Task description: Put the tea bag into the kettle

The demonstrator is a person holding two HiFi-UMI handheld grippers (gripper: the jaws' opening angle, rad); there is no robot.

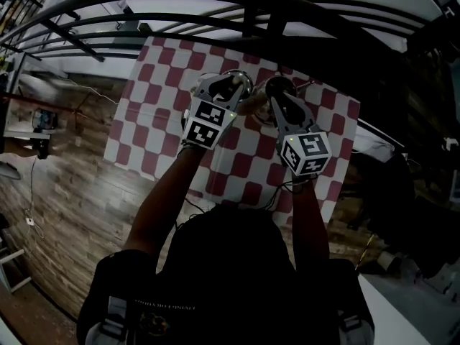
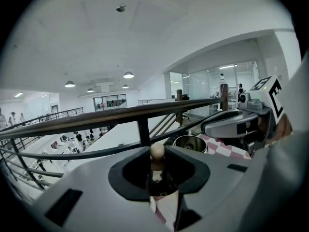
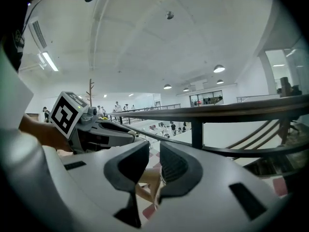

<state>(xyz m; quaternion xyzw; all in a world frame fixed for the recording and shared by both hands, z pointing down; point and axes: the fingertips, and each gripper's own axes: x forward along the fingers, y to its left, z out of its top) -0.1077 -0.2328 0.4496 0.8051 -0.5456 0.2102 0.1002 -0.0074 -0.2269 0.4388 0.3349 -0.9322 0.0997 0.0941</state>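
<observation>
1. Tea bag (image 3: pixel 147 185), pale tan, is pinched between the pads of the right gripper (image 3: pixel 154 161). The jaws are nearly together on it, and its lower part hangs below them.
2. The left gripper (image 2: pixel 157 166) has its jaws closed on the lid (image 2: pixel 157 151), clamping it just under a pale round knob. The dark, glossy part beneath the knob sits between the pads.
3. The kettle (image 2: pixel 189 143), shiny metal, stands open on the red-and-white checked cloth (image 1: pixel 162 124). A patch of strainer holes shows inside its mouth.
4. In the head view both grippers are held side by side over the cloth, tips pointing away from the person. The kettle lies just beyond the right gripper's tips.
5. The tea bag is outside the kettle, near its mouth, held in the air above the cloth.
6. In the left gripper view the right gripper sits just to the right of the kettle.
7. A dark railing (image 2: pixel 96 121) runs behind the table's far edge.
</observation>
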